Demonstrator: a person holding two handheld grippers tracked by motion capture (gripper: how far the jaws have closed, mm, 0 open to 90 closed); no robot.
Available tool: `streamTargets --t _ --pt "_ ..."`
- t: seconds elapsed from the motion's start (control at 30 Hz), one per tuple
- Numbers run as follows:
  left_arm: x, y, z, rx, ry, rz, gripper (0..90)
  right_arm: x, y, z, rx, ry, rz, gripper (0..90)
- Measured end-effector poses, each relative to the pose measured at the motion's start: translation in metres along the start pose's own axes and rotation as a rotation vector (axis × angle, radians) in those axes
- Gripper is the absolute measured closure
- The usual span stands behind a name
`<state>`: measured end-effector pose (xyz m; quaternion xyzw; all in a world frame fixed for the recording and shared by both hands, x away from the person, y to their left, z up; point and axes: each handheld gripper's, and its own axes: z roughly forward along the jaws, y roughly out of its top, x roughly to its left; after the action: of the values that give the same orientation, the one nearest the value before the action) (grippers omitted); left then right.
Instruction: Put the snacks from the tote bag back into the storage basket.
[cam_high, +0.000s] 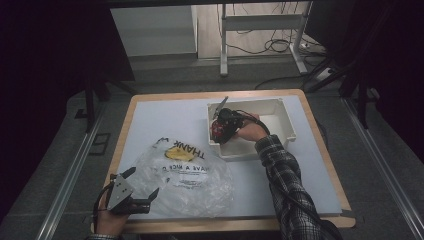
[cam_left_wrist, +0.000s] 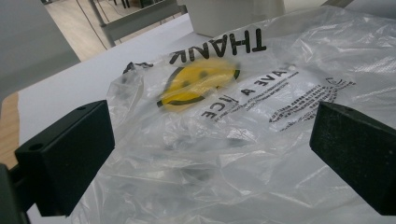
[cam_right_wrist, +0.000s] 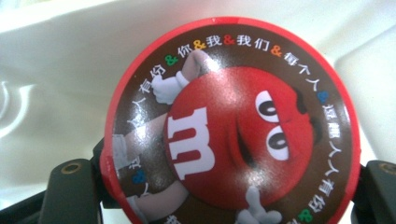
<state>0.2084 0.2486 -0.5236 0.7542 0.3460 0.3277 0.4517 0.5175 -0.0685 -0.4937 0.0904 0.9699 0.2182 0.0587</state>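
Observation:
A crumpled clear plastic bag (cam_high: 185, 175) (cam_left_wrist: 243, 116), printed with a yellow smiley and "THANK", lies flat on the table's front left. My left gripper (cam_high: 143, 181) (cam_left_wrist: 210, 158) stands open at the bag's near left corner, its jaws spread wide over the plastic with nothing pinched between them. Inside the white bin (cam_high: 287, 122) (cam_right_wrist: 56, 70) at the back right, my right gripper (cam_high: 218, 131) (cam_right_wrist: 224, 196) is shut on a round red M&M's container (cam_high: 217, 130) (cam_right_wrist: 231, 126). Its jaws press the container's two sides, and the lid faces the camera.
The pale tabletop (cam_high: 165, 117) has a wooden border. Beyond the far edge stand a metal frame (cam_high: 223, 45) and loose cables (cam_high: 272, 47) on the floor. A sleeved forearm (cam_high: 287, 185) crosses the table's front right.

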Motion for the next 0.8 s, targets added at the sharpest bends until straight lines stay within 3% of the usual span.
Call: streamTargets --t 0.23,0.37,0.8 --pt "-0.0004 0.0001 0.0002 0.002 -0.001 0.002 0.0 -0.0007 -0.0013 -0.0002 -0.012 0.000 0.007 24.6" --pt "-0.0008 0.0002 0.0004 0.002 -0.001 0.000 0.0 -0.0009 0.0005 -0.0045 -0.040 -0.005 0.004 19.8" --pt "-0.0011 0.0003 0.0008 0.004 -0.001 0.004 0.0 0.0017 0.0003 -0.0086 -0.052 -0.022 -0.006 12.9"
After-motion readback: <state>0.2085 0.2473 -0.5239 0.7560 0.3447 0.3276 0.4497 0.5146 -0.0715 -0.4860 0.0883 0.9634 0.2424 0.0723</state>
